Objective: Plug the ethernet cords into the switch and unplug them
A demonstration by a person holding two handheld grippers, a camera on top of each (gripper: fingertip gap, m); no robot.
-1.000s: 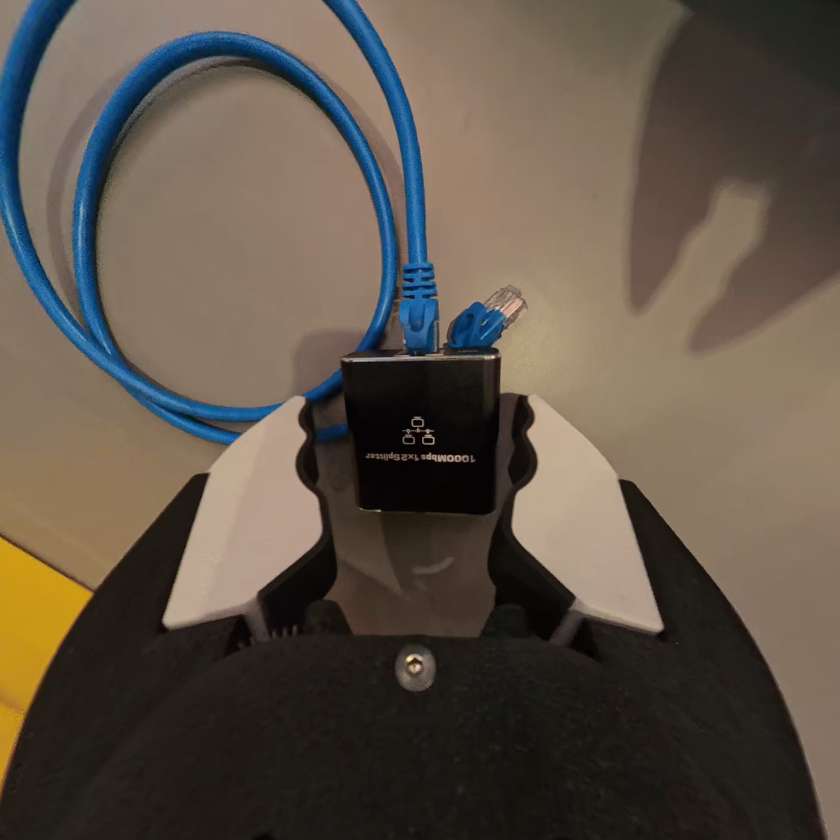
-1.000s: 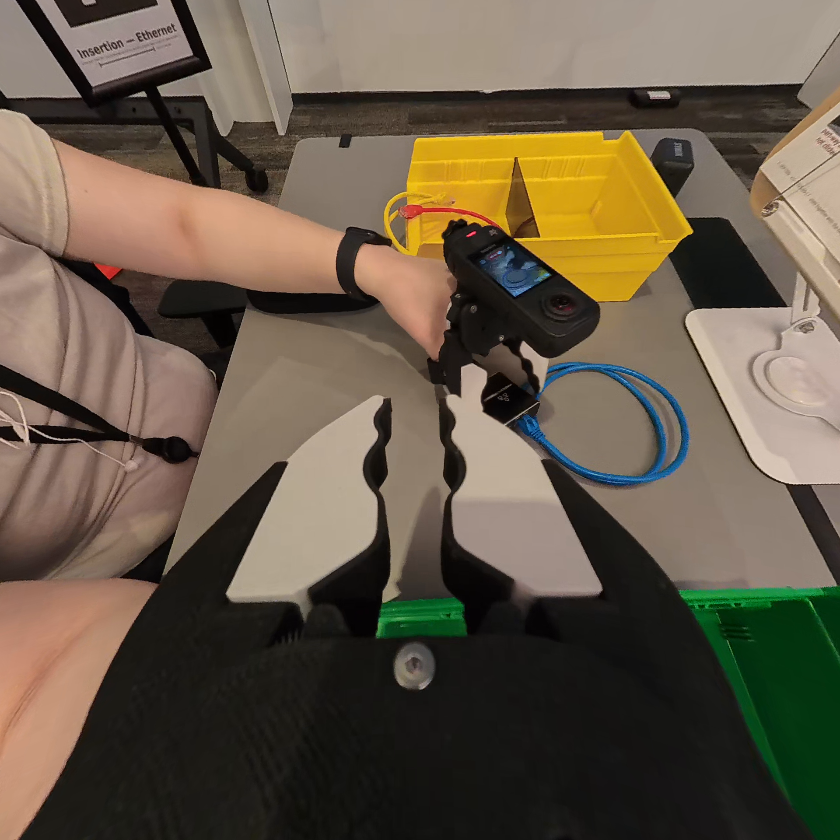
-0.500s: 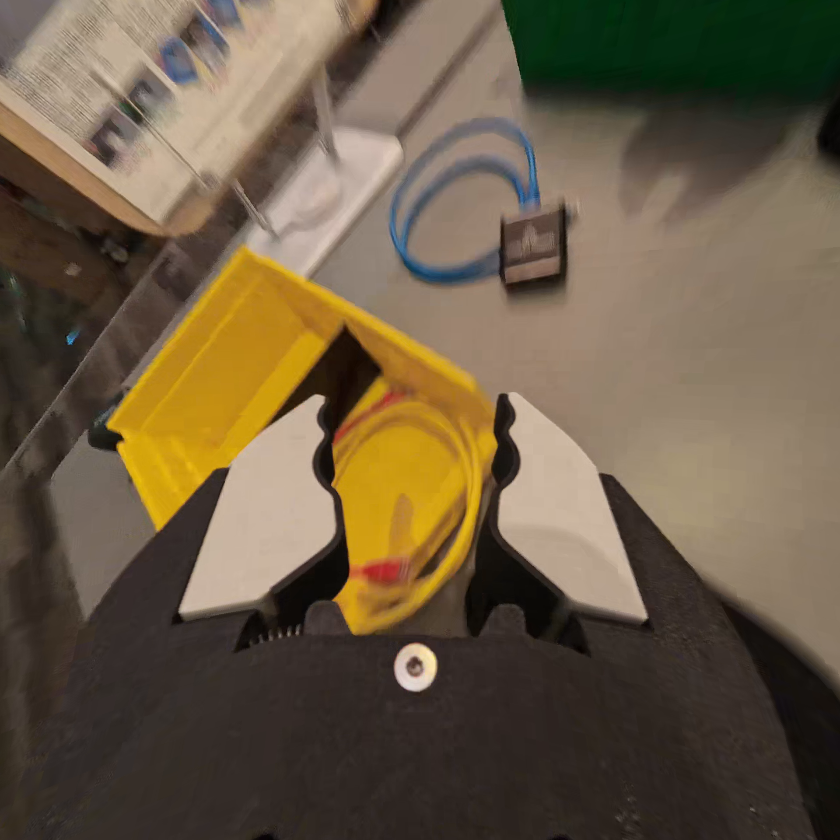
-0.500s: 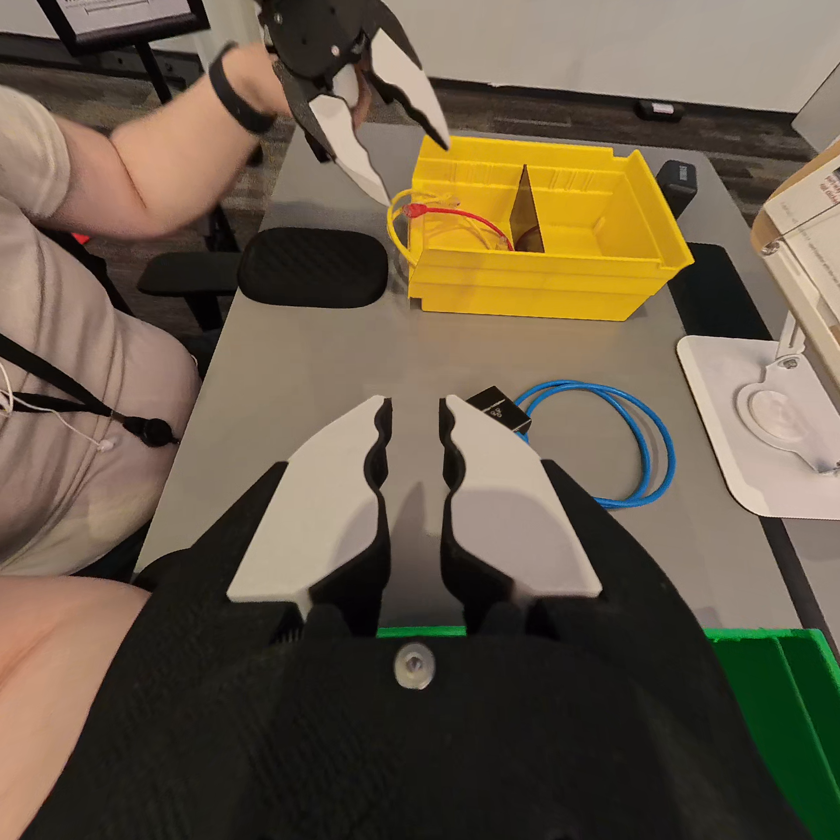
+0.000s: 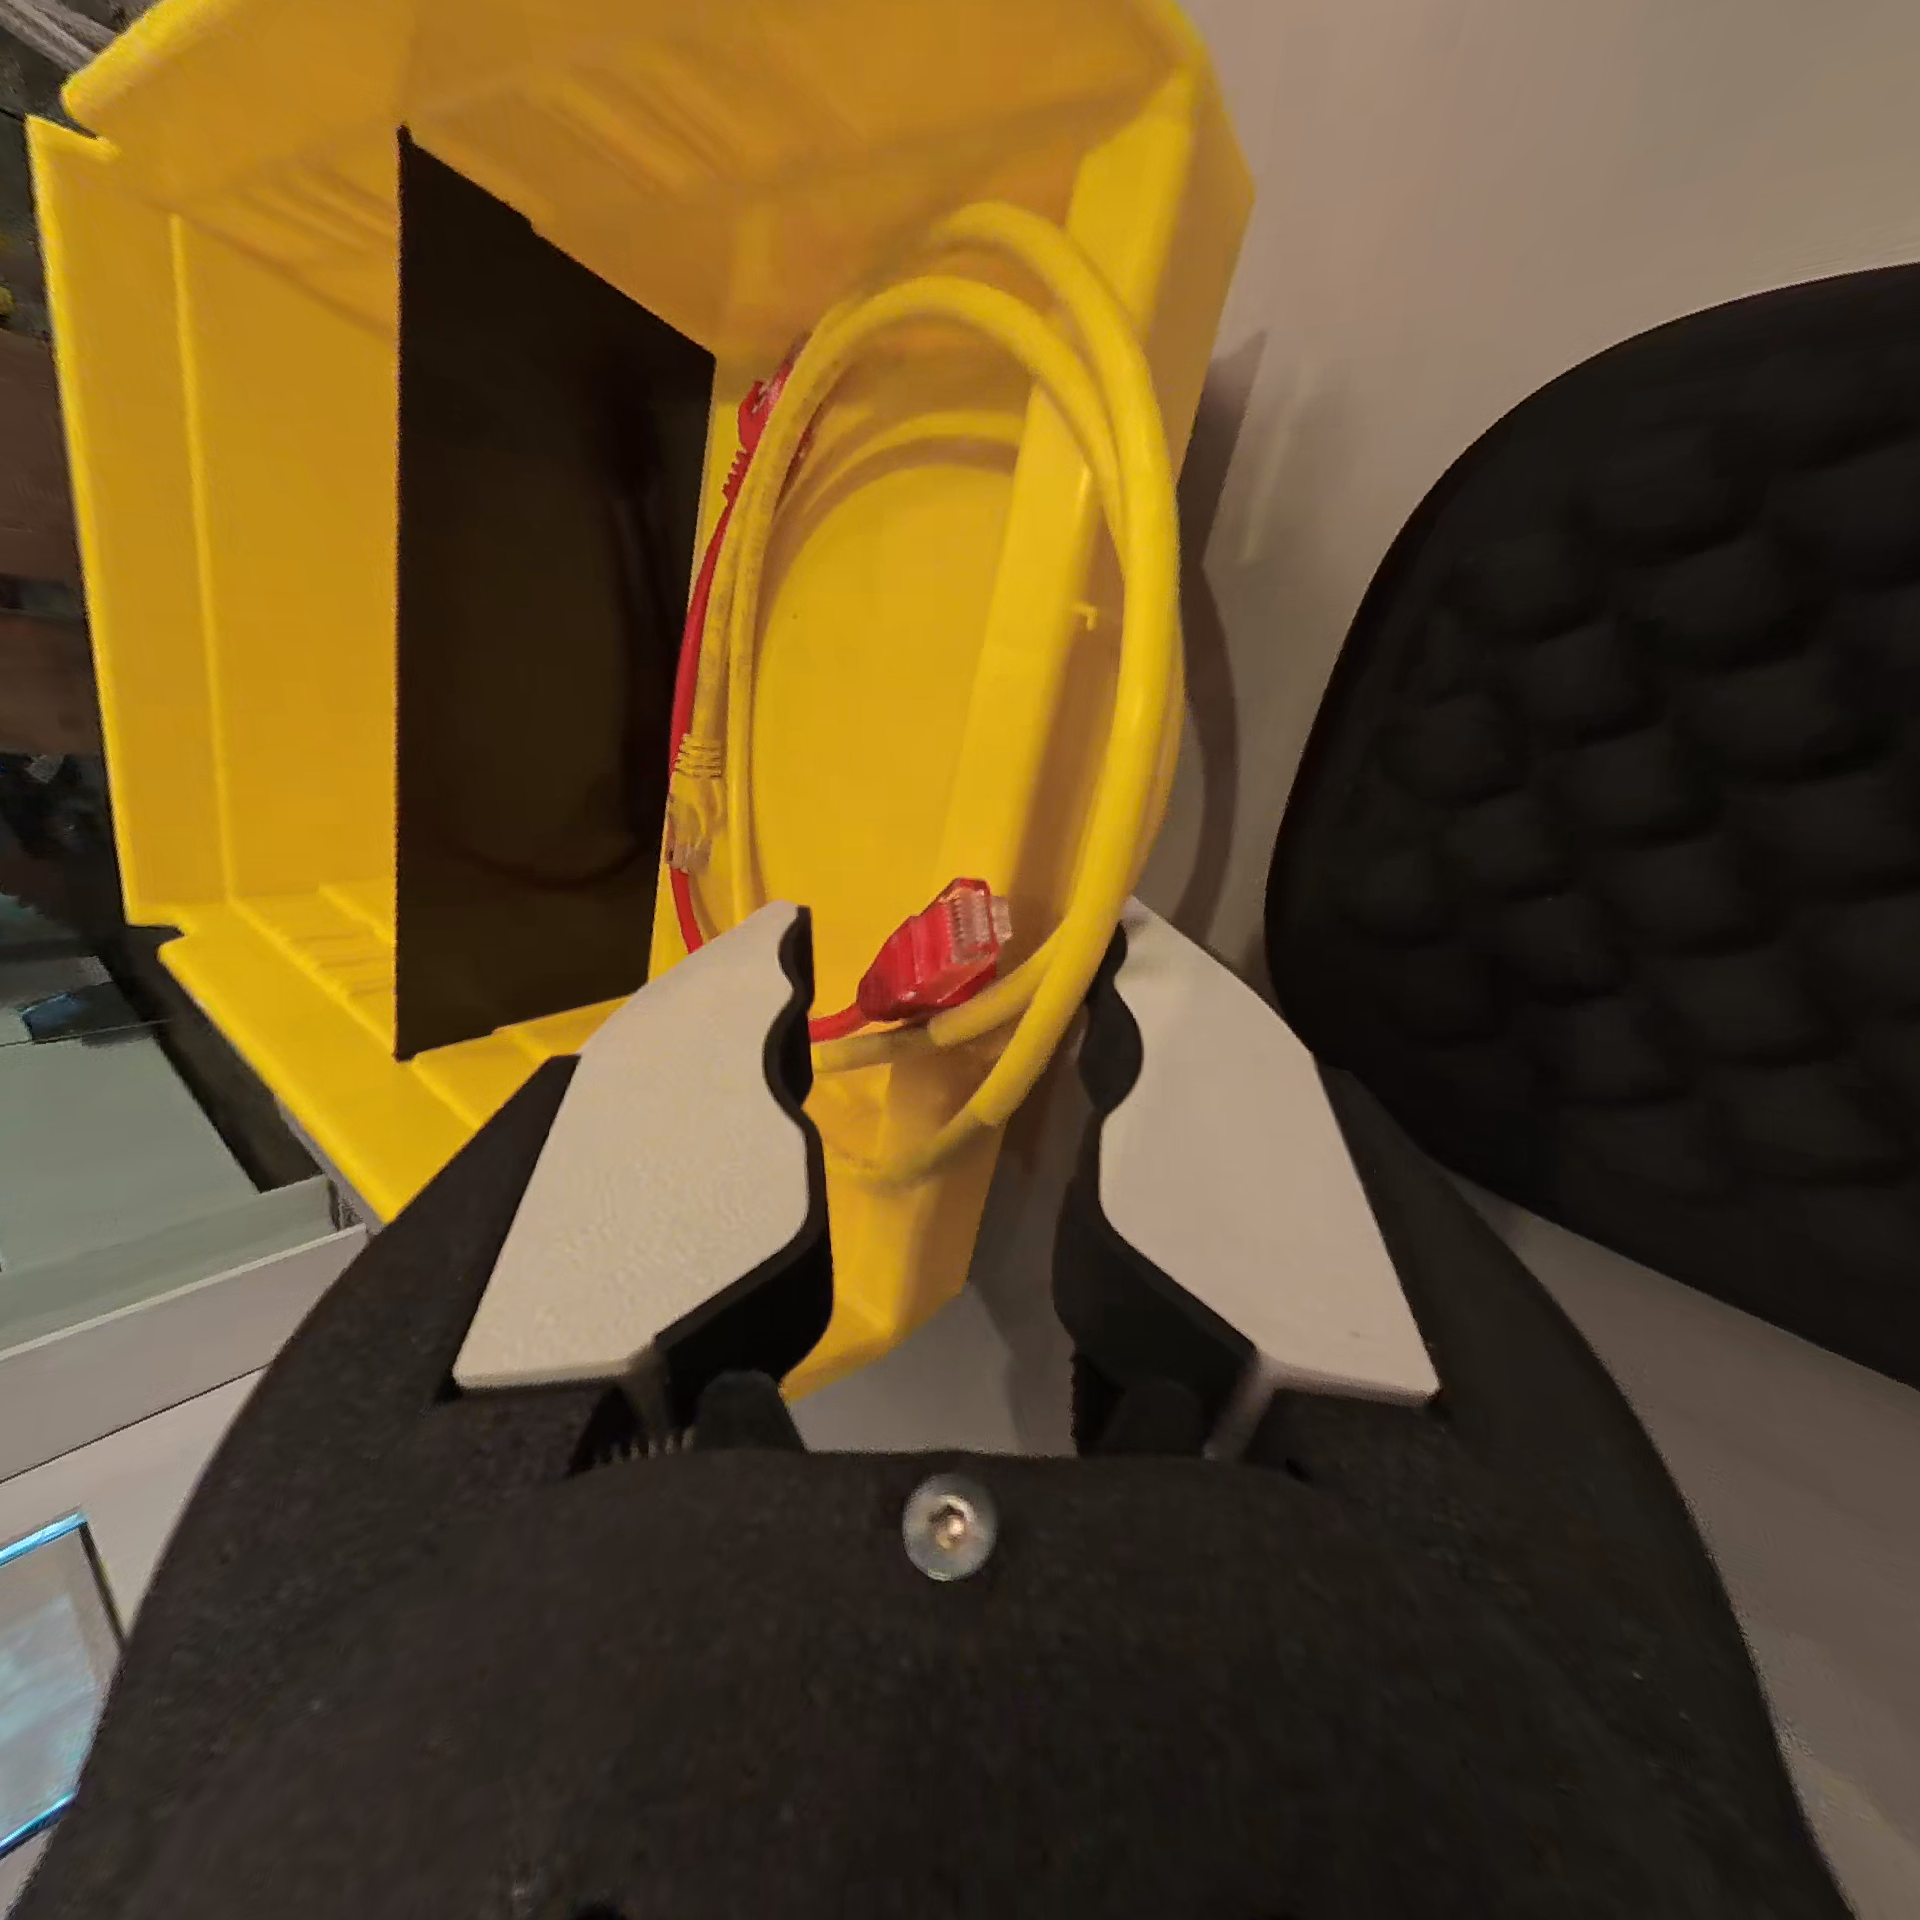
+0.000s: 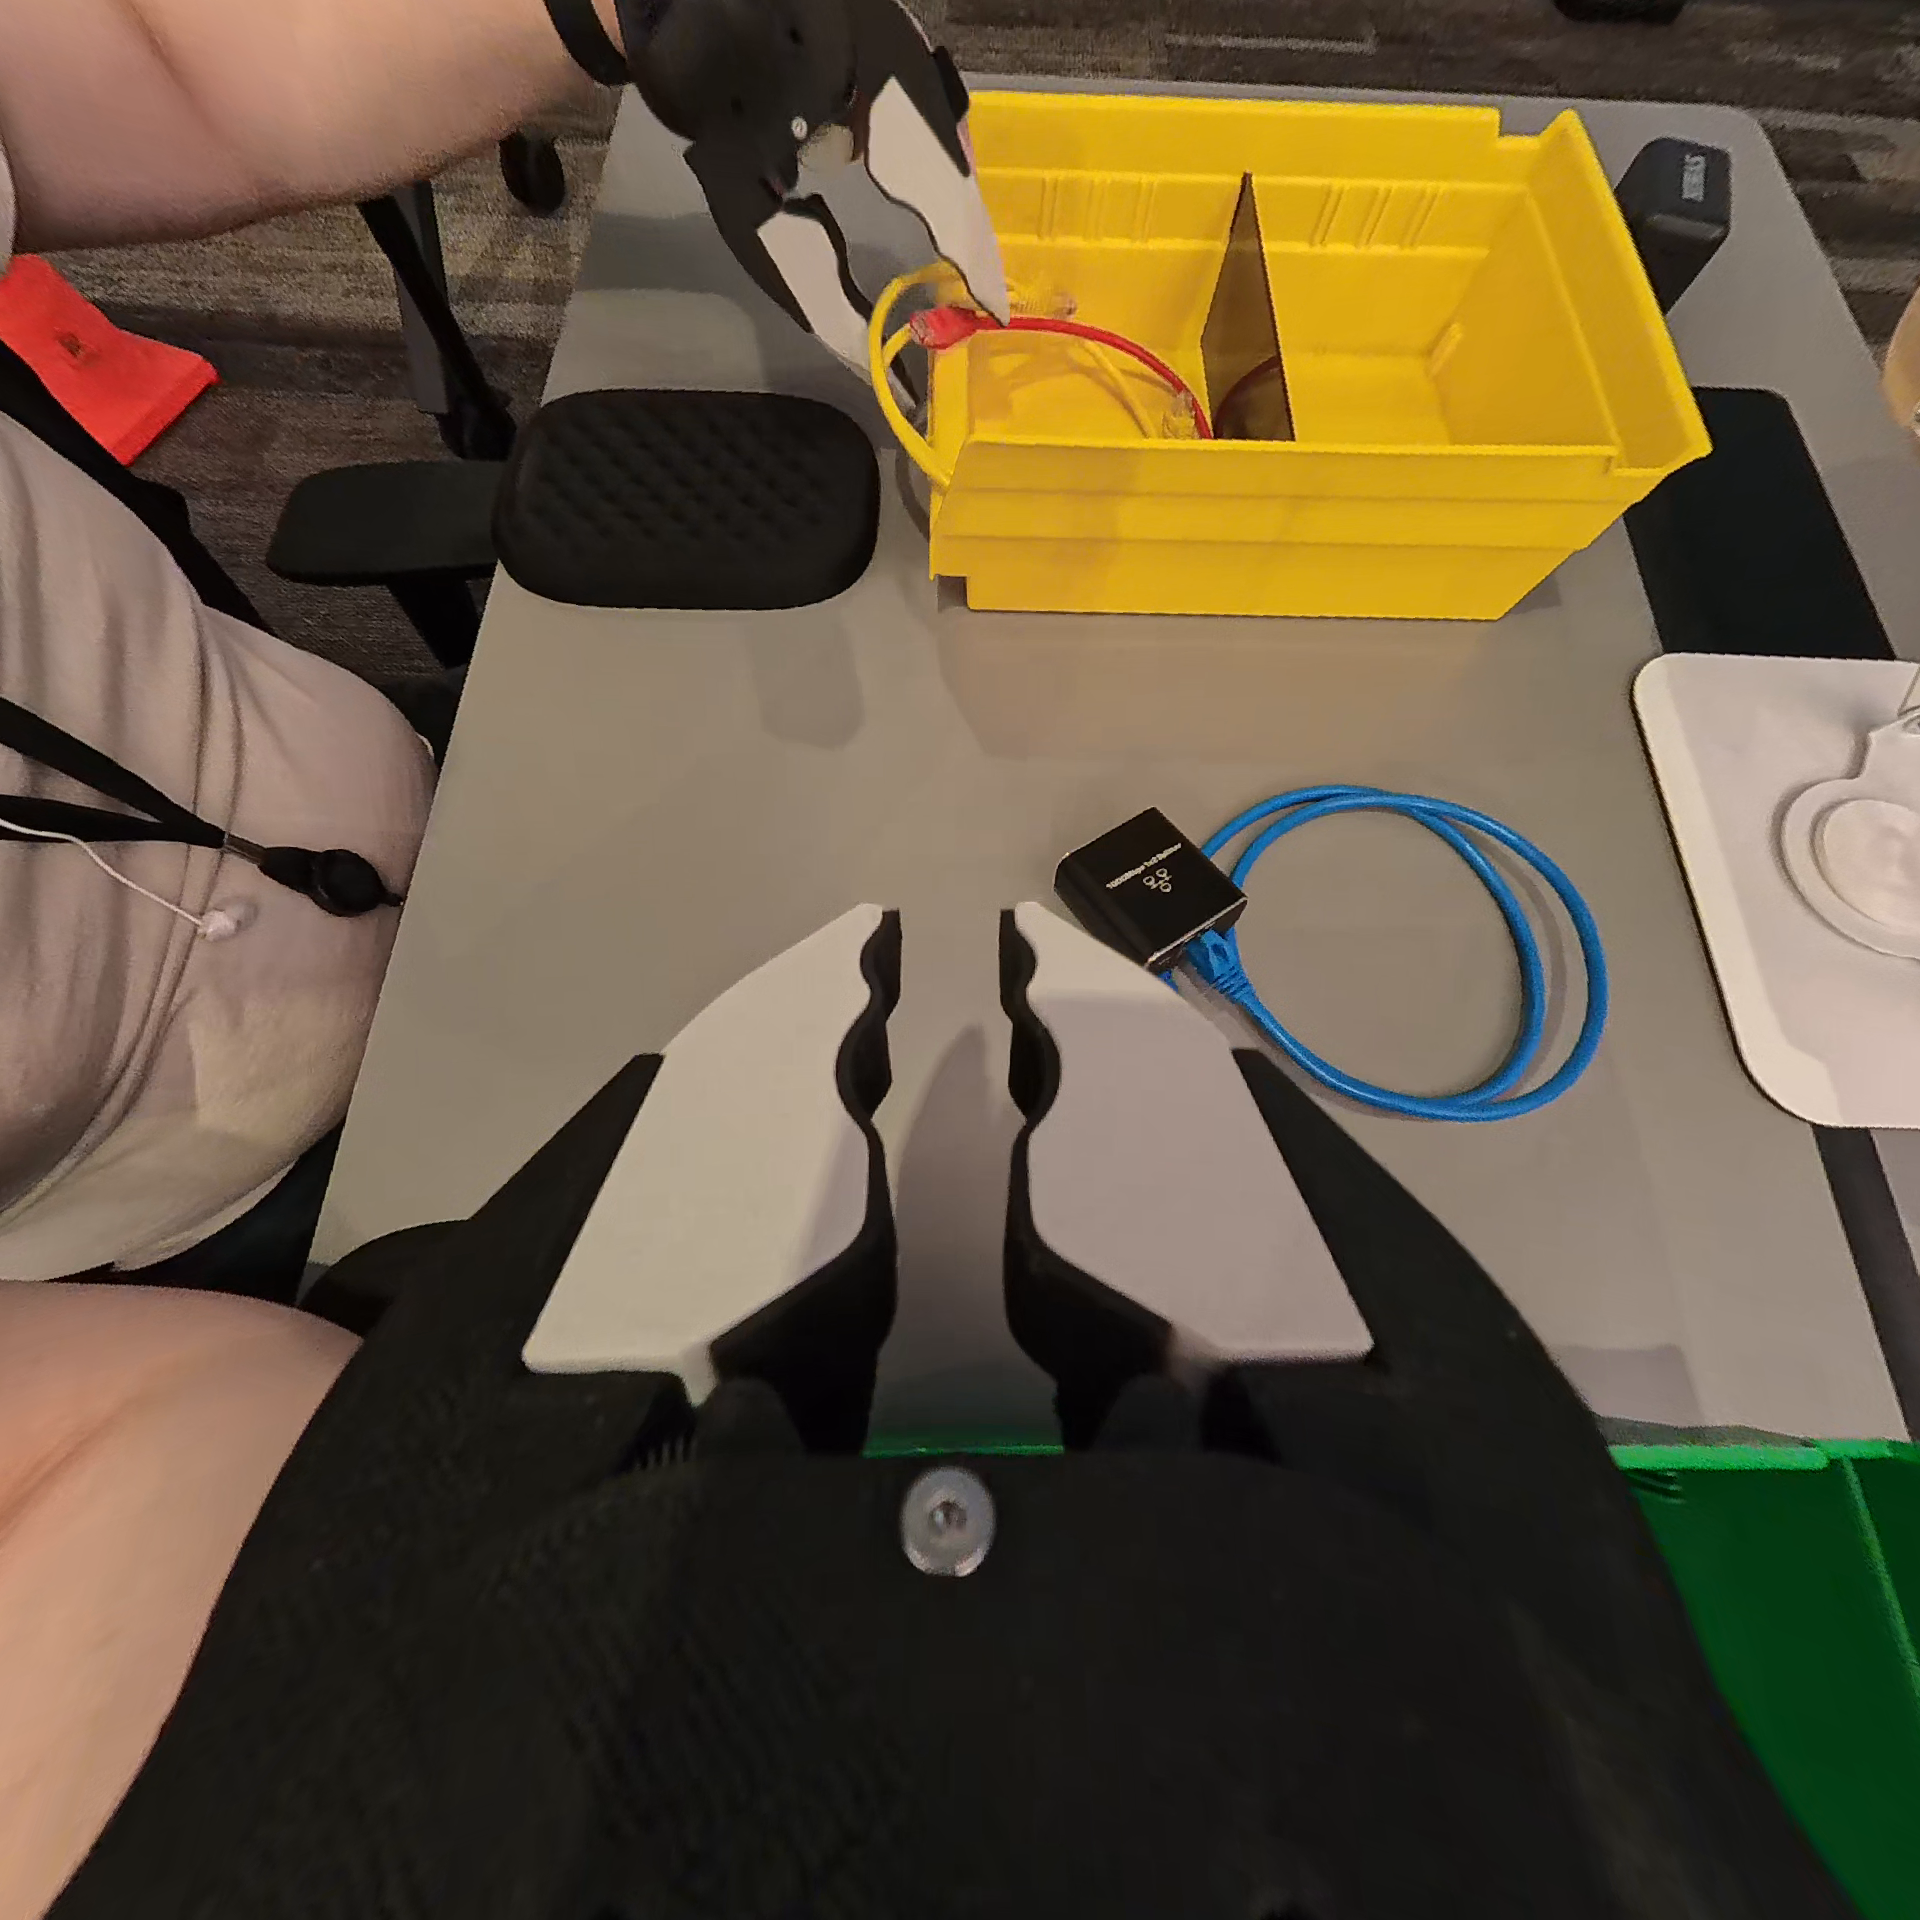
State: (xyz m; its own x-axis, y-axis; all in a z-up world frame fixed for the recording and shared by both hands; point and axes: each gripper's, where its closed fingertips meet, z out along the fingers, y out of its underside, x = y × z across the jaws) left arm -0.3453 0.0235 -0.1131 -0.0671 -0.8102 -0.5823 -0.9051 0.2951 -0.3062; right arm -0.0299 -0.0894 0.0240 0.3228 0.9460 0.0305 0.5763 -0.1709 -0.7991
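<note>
Red ethernet plug [image 5: 940, 951] with clear tip between parted left gripper [image 5: 961, 925] fingers, seemingly unpinched, right gripper [image 6: 951, 914] narrow, bare

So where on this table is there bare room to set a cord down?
The grey table is bare between the armrest pad, the yellow bin and the black switch. It is crowded to the right, with the blue cord and white base.

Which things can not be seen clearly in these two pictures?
- Blue cord's second plug: right wrist view, hidden behind the right gripper's finger.
- Yellow bin's far compartment: left wrist view, hidden by the dark divider.
- Red plug: whether the left gripper's pads touch it, cannot tell.
- Switch ports: too small.
</note>
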